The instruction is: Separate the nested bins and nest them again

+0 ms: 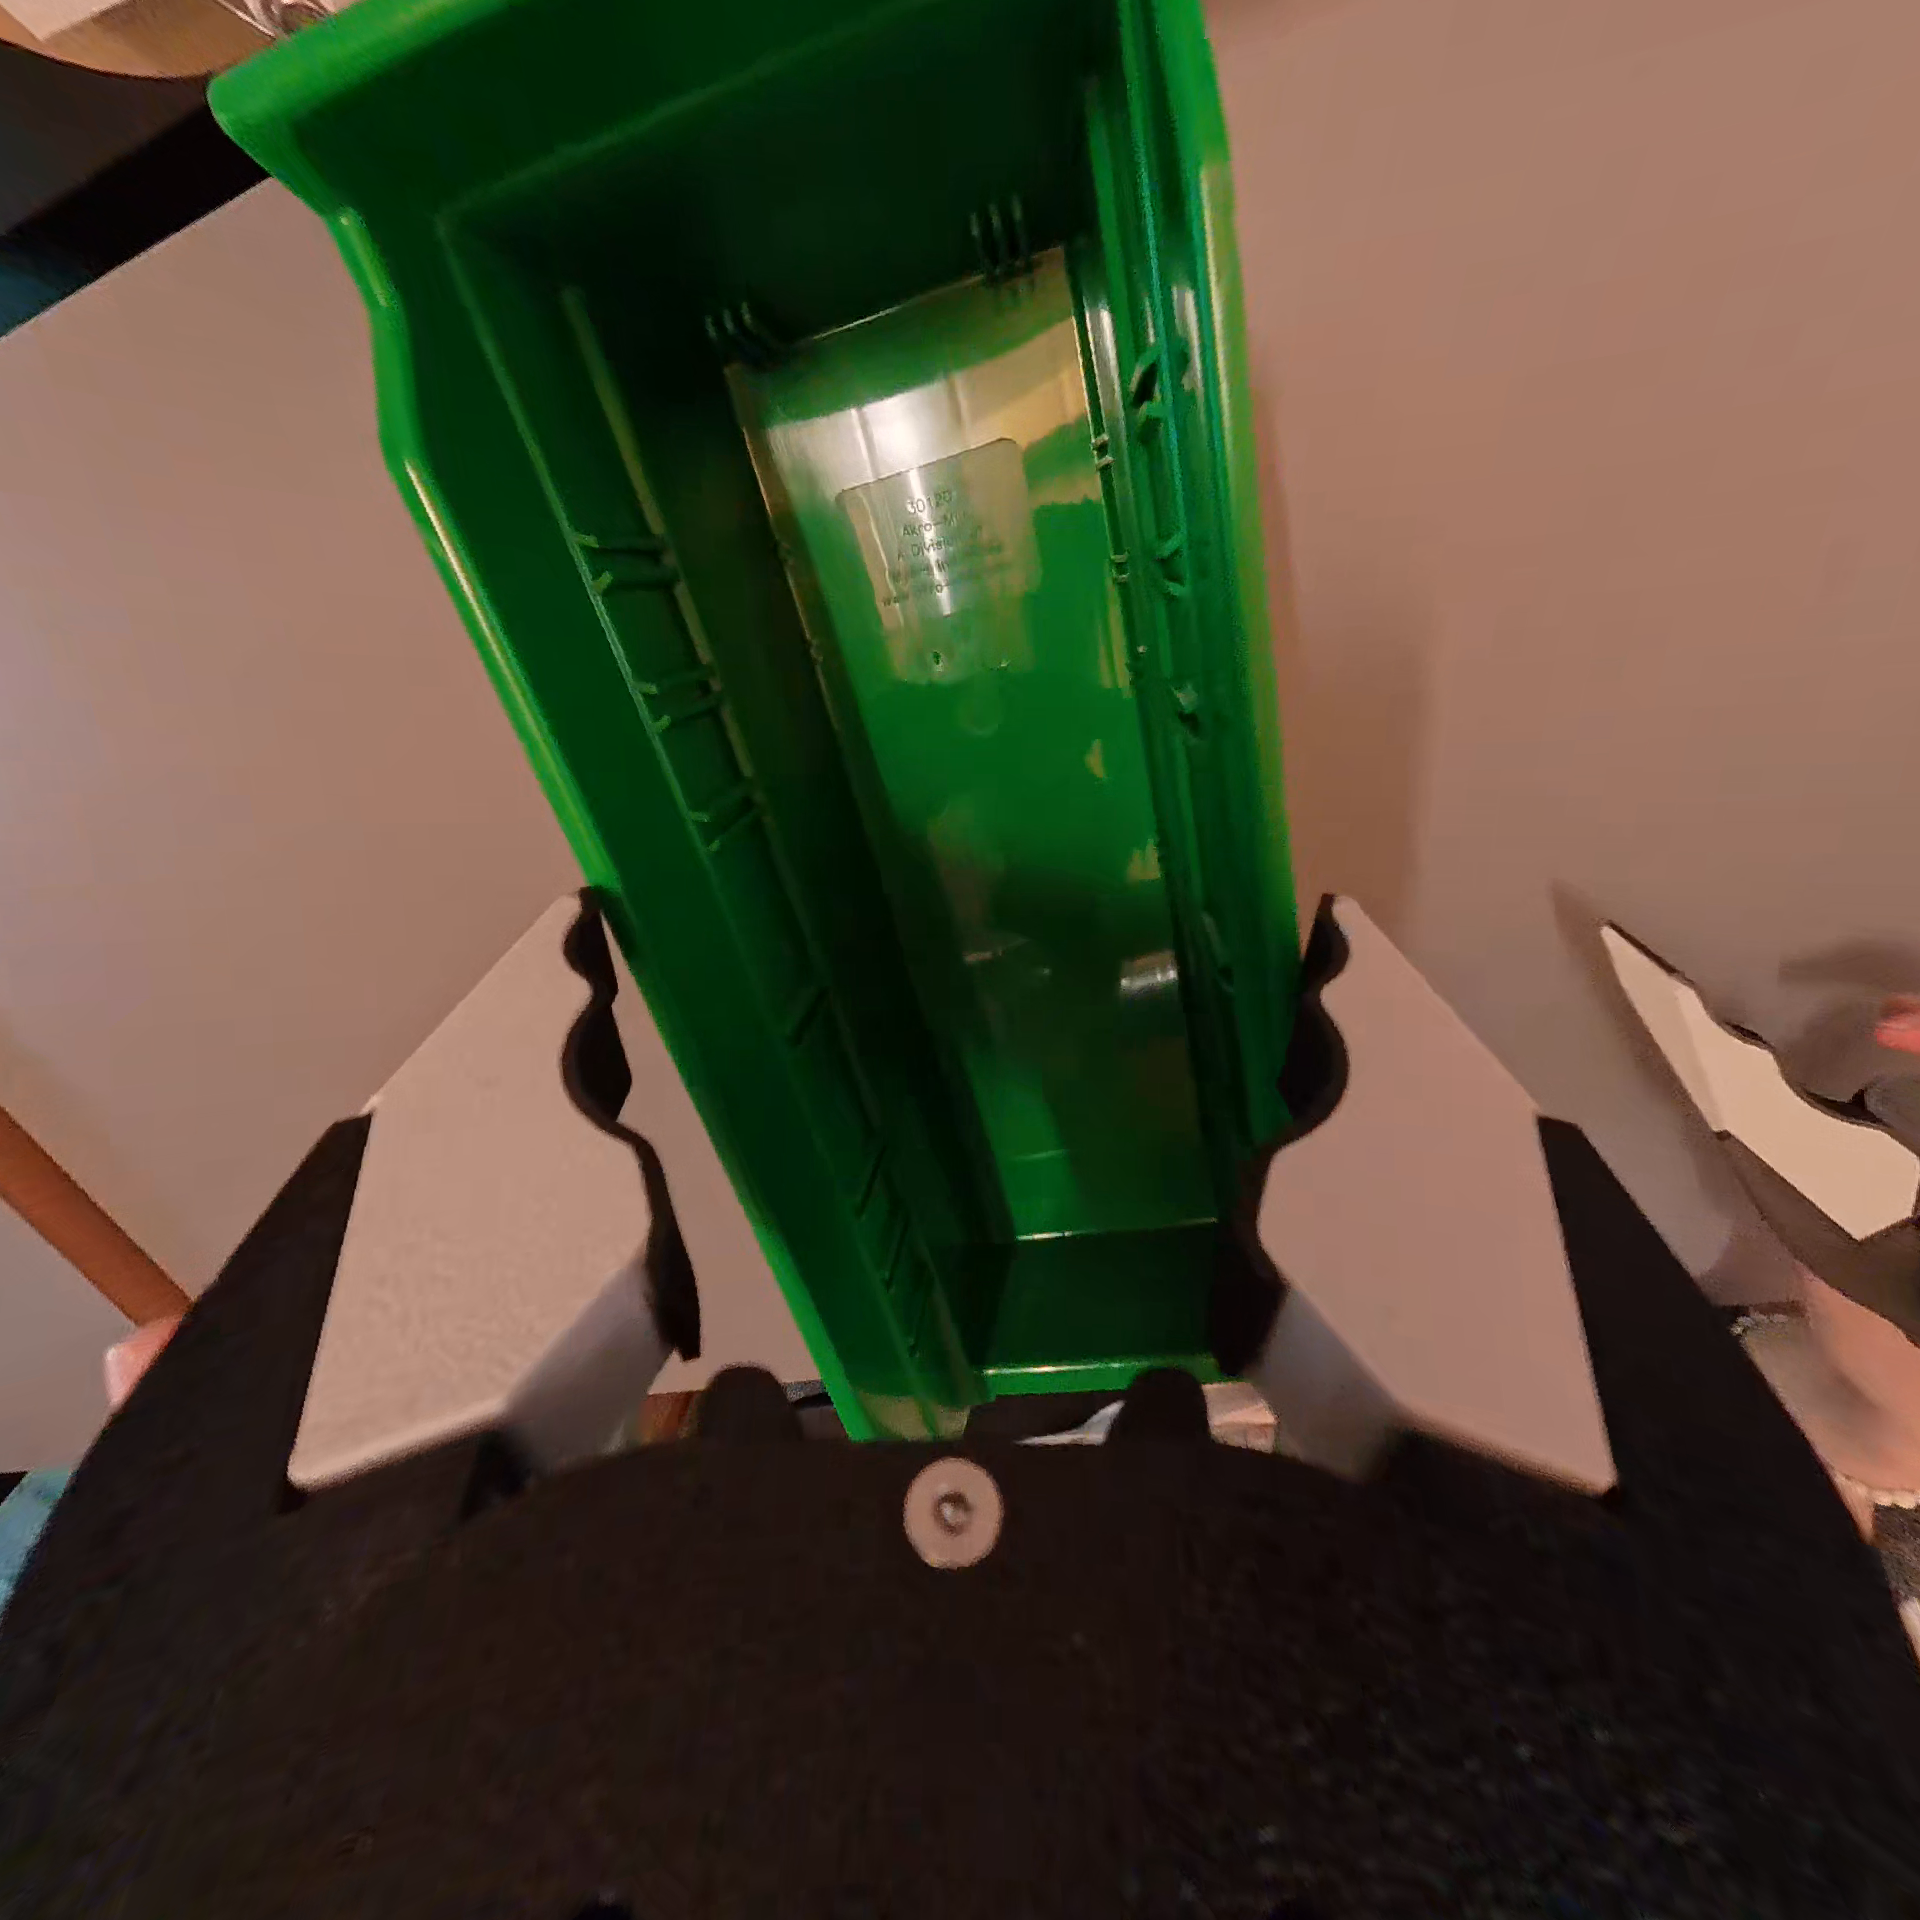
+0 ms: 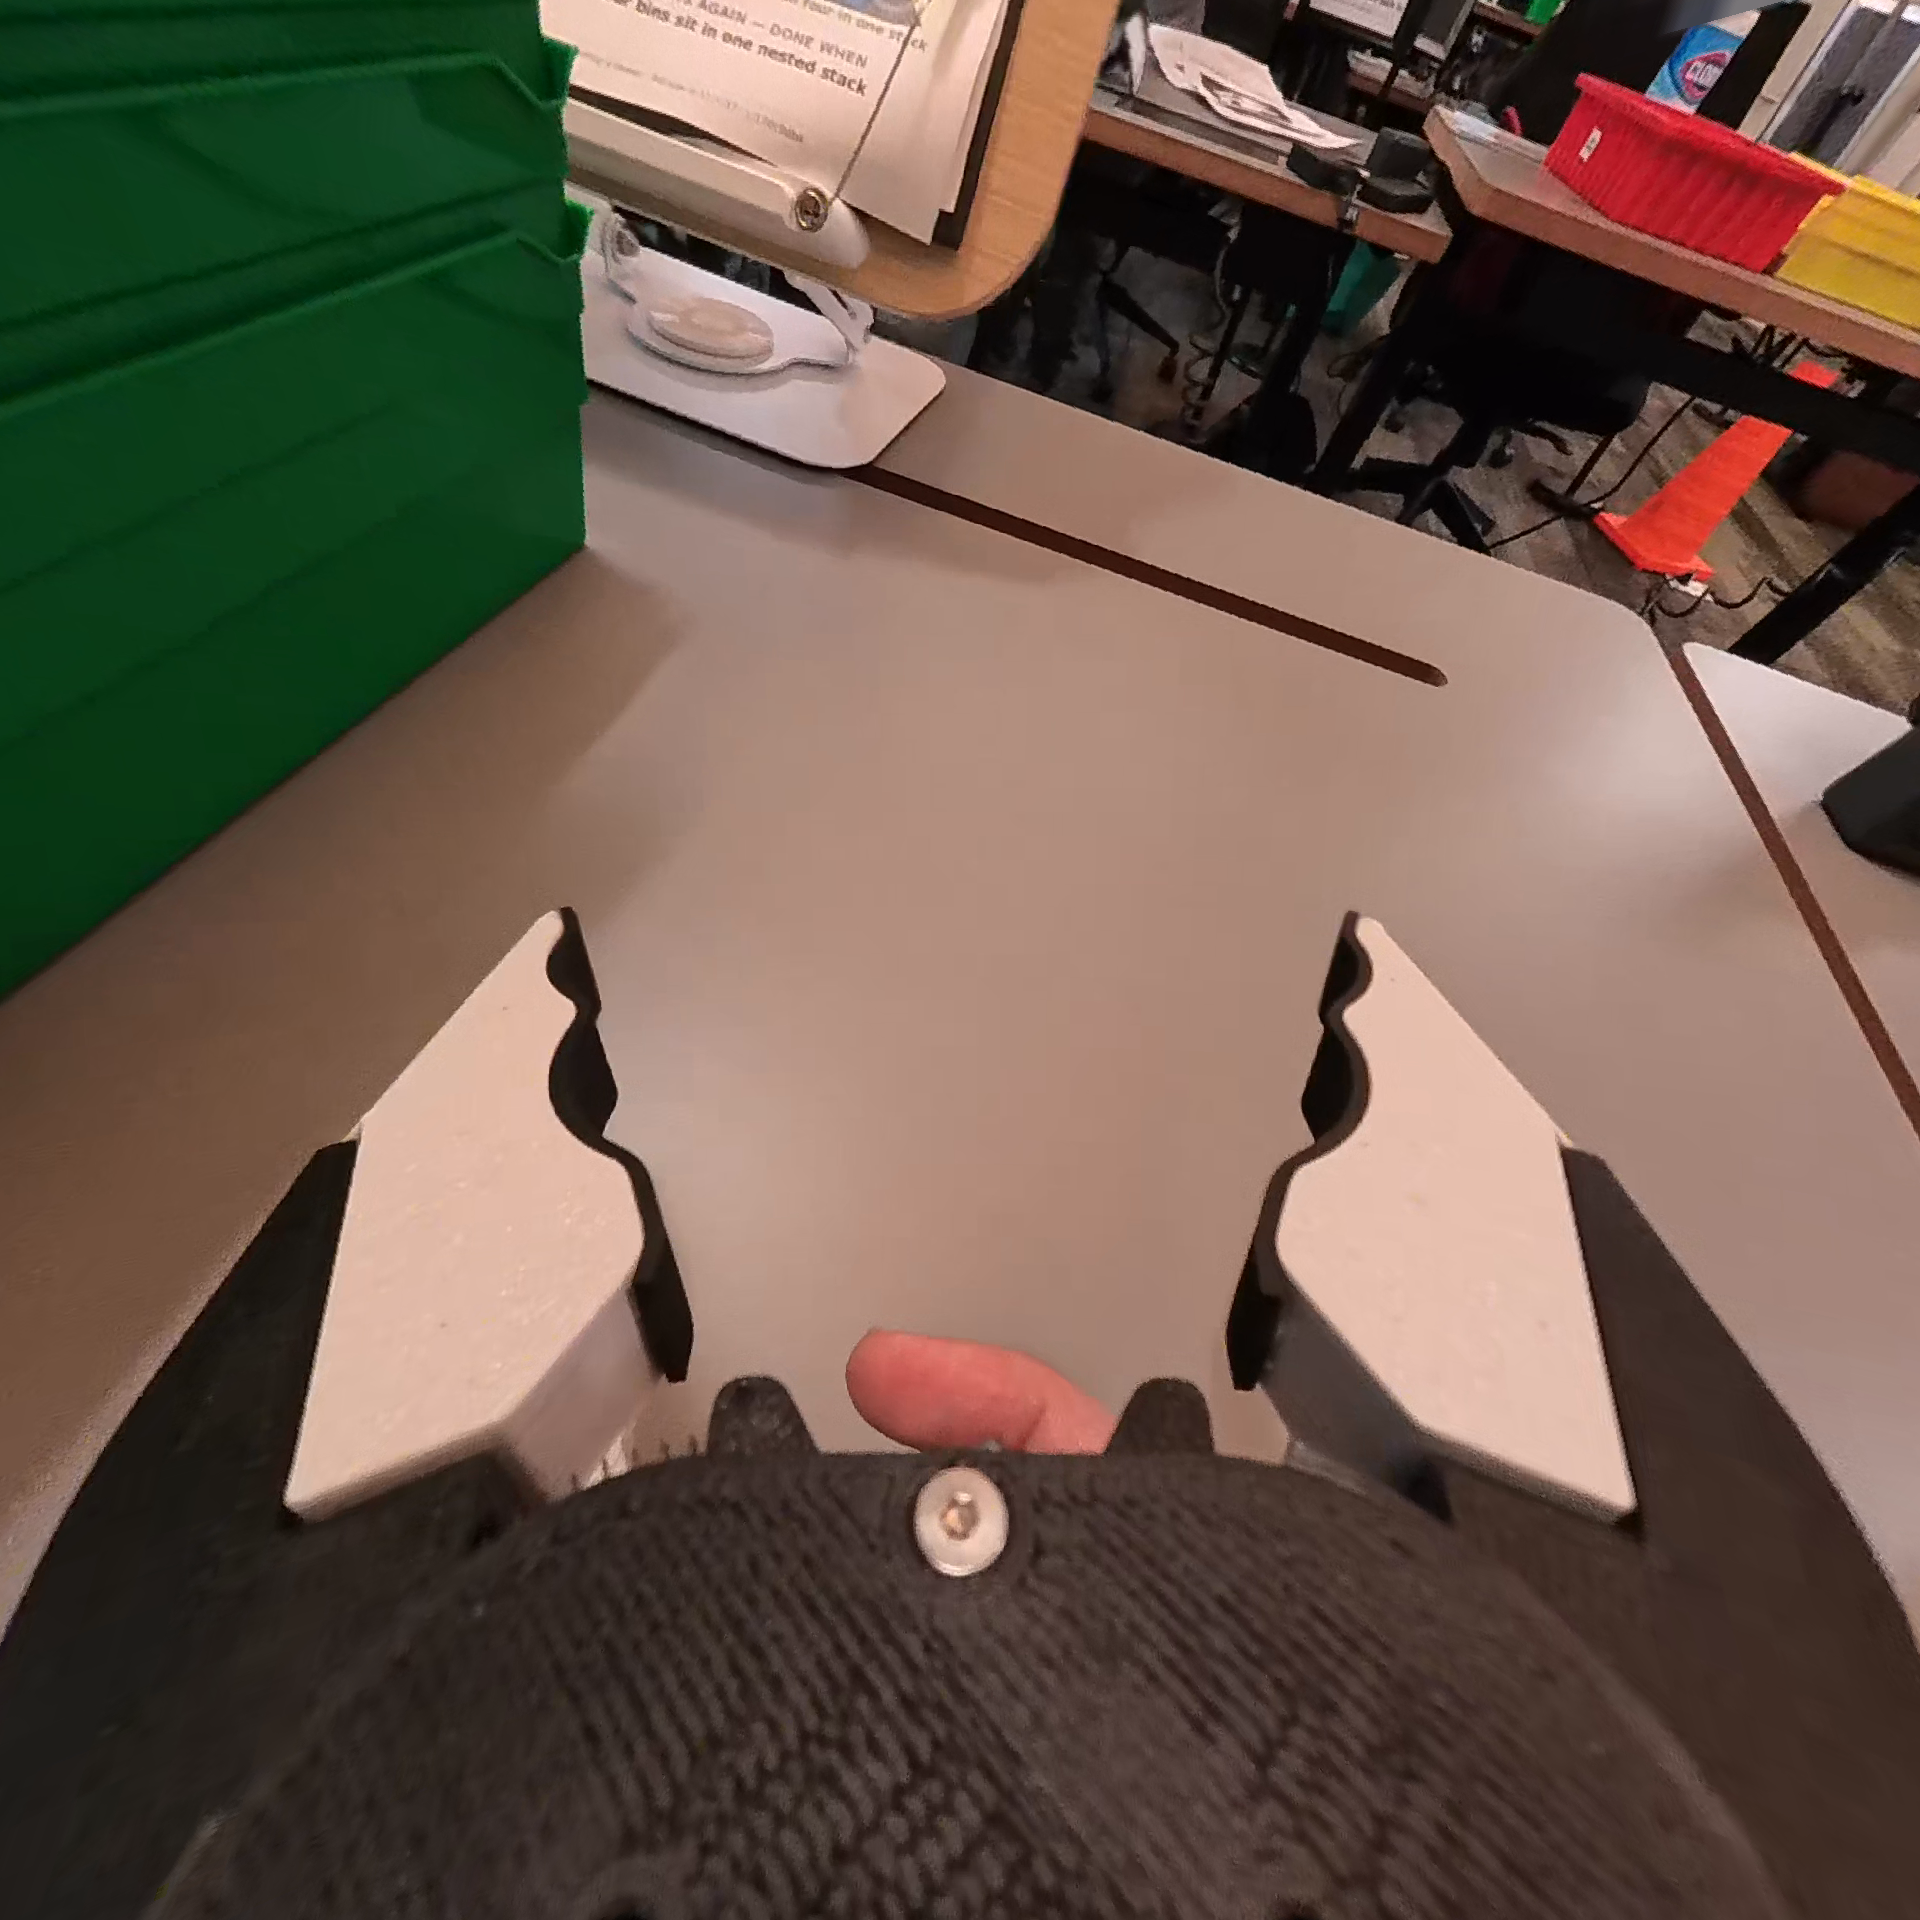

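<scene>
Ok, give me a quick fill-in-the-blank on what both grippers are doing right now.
1. The left gripper has its fingers on either side of a ____ bin.
2. The right gripper is open and holds ____.
3. In the right wrist view, the stack of green bins stands to the ____ of the gripper.
4. On a far table sits a ____ bin beside a yellow one.

Missing words: green; nothing; left; red
</scene>
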A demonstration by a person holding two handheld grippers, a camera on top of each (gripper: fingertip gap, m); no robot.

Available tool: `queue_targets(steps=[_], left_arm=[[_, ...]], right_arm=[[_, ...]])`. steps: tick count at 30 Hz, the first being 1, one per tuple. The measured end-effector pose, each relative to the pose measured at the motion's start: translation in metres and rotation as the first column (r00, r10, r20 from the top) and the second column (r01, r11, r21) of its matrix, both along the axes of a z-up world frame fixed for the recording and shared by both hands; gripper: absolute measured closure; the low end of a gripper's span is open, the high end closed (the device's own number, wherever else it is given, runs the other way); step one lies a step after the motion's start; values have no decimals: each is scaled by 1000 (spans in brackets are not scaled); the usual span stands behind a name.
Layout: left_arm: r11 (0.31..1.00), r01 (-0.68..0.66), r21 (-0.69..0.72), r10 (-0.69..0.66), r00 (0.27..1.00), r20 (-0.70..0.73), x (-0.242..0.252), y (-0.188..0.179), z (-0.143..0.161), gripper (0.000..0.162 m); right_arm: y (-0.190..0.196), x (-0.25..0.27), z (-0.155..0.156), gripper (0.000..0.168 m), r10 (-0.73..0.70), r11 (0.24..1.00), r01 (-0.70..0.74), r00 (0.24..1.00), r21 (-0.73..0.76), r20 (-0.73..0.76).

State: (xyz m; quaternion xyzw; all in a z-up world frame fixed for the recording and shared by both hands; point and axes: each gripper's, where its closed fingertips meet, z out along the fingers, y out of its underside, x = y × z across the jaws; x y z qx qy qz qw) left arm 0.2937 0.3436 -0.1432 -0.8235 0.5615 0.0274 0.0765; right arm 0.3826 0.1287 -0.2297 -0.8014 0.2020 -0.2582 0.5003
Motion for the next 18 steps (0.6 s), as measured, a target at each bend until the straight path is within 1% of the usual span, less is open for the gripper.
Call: queue_targets(steps=[7, 13, 18], left_arm=[[998, 8, -55, -8, 1000, -5, -7, -5, -2, 31], [999, -3, -53, 1, 999, -40, -17, -13, 4, 36], [999, 23, -34, -26, 992, -121, -27, -18, 1, 33]], right_arm=[[-9, 8, -1, 33, -27, 999, 27, 999, 25, -27], [-6, 5, -4, 33, -14, 1000, 14, 1000, 4, -26], [-3, 2, -3, 34, -3, 1000, 3, 1000, -4, -20]])
